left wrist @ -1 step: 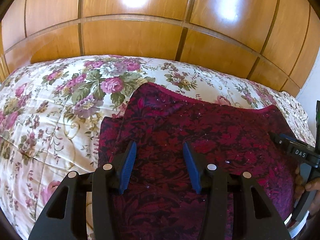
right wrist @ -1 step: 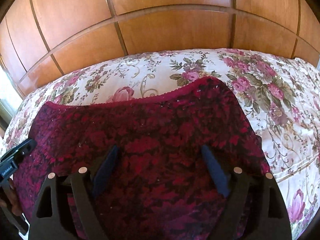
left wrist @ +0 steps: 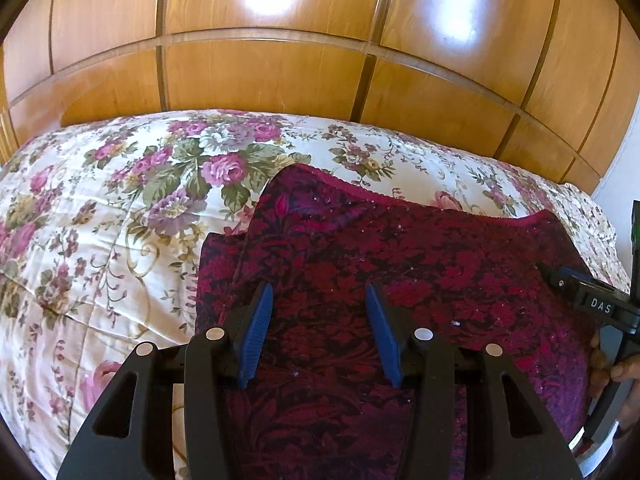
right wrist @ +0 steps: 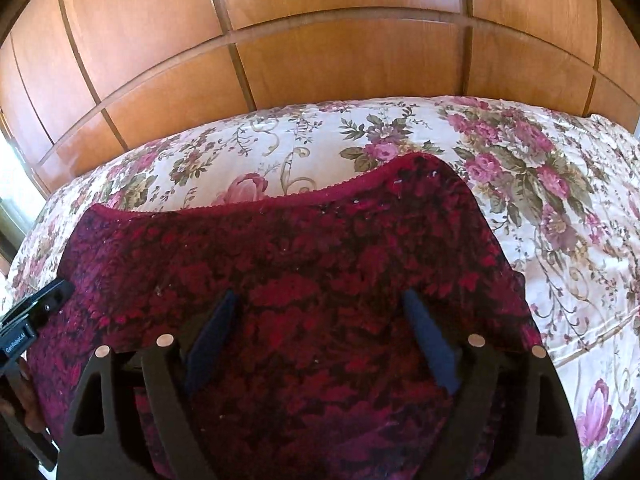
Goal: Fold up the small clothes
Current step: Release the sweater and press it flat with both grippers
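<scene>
A dark red garment point(left wrist: 400, 248) with a black floral pattern and a pink scalloped far edge lies spread on the bed. In the left wrist view a folded layer shows along its left side. My left gripper point(left wrist: 318, 288) hovers over its near left part, blue pads apart and pinching no cloth. My right gripper point(right wrist: 319, 296) is over the garment point(right wrist: 280, 248) near its right side. Its jaws are opening wide, with the cloth lying flat under them and not pinched. The right tool's black body point(left wrist: 592, 300) and a hand point(left wrist: 624, 372) show at the left view's right edge.
A cream bedspread point(left wrist: 100, 220) with pink and purple flowers covers the bed around the garment. Glossy wooden panels point(left wrist: 280, 80) rise behind it. A strip of white wall point(left wrist: 624, 176) stands at the far right. The left tool's body point(right wrist: 28, 320) shows at the right view's left edge.
</scene>
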